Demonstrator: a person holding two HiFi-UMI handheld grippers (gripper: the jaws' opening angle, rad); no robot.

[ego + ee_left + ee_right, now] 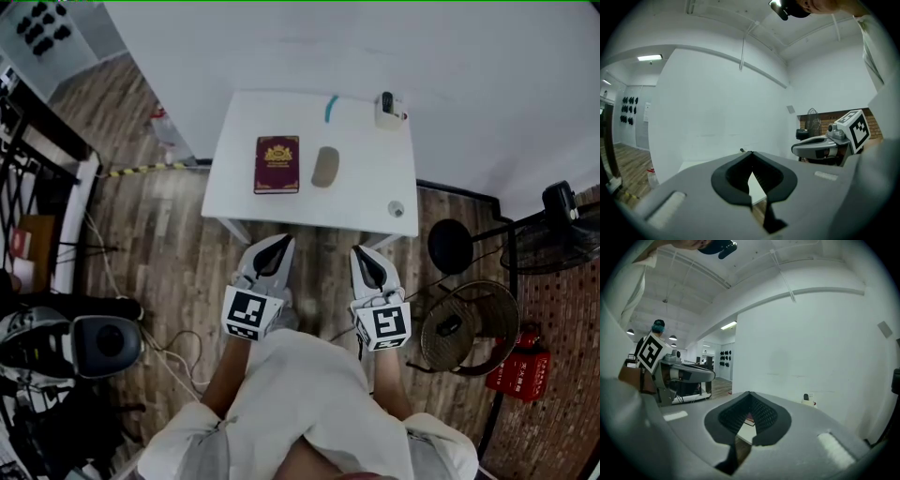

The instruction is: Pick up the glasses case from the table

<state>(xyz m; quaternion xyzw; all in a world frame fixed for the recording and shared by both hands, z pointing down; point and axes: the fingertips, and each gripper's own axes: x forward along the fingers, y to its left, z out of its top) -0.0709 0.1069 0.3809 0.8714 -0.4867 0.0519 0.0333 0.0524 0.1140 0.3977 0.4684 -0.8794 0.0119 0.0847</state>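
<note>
The glasses case (325,167) is a grey-brown oval lying near the middle of the small white table (361,192). To its left lies a dark red booklet (277,164). Both grippers hover over the wooden floor, short of the table's near edge and apart from the case. My left gripper (275,249) points at the table's left half, its jaws shut and empty (750,153). My right gripper (367,257) points at the right half, with its jaws also closed together and nothing between them (750,393). A sliver of the booklet (748,418) shows through the right jaws' gap.
At the table's far edge are a teal pen (331,108) and a white device (389,111); a small round object (396,209) sits near its front right corner. A floor fan (469,328) and a black stand (452,246) are at the right. Dark equipment (94,342) and cables are at the left.
</note>
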